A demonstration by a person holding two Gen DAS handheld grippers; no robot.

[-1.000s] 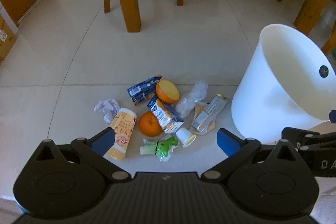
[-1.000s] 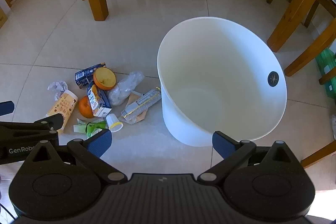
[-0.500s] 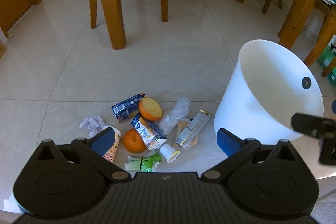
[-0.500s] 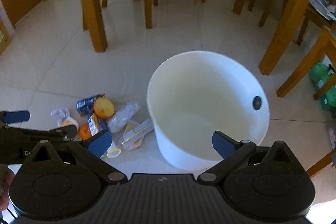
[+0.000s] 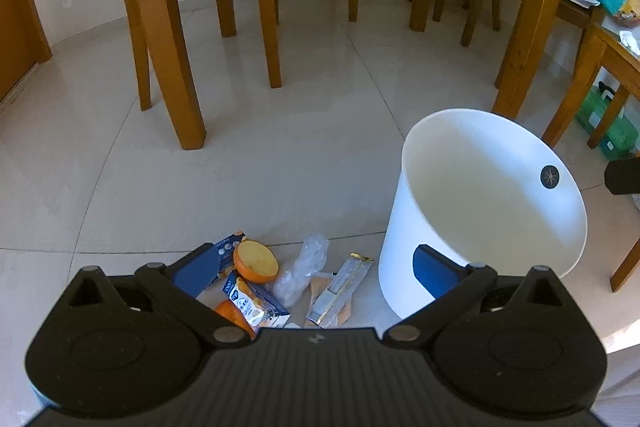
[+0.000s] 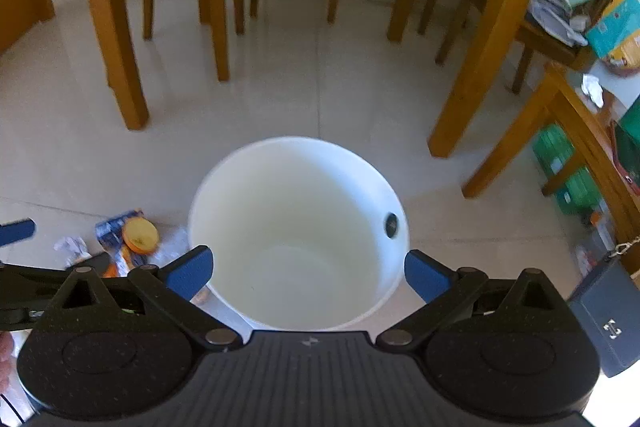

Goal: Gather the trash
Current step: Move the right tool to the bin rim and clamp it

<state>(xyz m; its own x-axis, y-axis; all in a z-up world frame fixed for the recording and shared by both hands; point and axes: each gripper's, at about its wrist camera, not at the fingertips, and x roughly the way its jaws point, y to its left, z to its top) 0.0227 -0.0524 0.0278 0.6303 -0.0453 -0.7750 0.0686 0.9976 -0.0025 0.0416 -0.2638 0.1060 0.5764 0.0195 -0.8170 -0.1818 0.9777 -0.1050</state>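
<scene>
Glossy beige tiled floor (image 5: 280,167). Trash pile, including a cut orange half (image 5: 256,261), sits just left of the empty white plastic bin (image 5: 480,211). Left tongs (image 5: 316,273) are nearer, directly above the pile, spread, empty. Right tongs (image 6: 308,273) are spread over the bin, empty.

Both wrist cameras are looking forward and down along wide-spread fingers from above the floor. The left one is facing the trash pile (image 5: 280,283) just ahead, bin (image 5: 404,259) to its right; the right one is peering straight into the bin (image 6: 298,235), pile (image 6: 132,239) at its left. Both are sharing bin, pile and chairs (image 5: 208,7).
</scene>
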